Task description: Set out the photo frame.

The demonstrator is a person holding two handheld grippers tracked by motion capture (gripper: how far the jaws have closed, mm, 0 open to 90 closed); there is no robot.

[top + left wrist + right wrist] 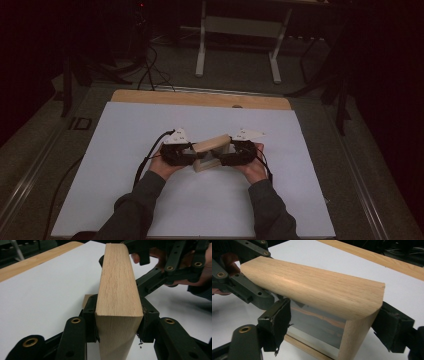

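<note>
While held between both grippers, frame: wooden frame [212,152] is lifted off the white tabletop [125,165].
Left gripper [119,322]: clamped on the frame's narrow end.
Right gripper [332,325]: jaws spread, opposite end between them, pads seemingly not pressed.

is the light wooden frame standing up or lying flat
Standing up: the light wooden frame is on edge on the white sheet, its glass pane vertical.

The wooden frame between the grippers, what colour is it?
Pale tan wooden frame with visible grain; clearest in the right gripper view.
</note>
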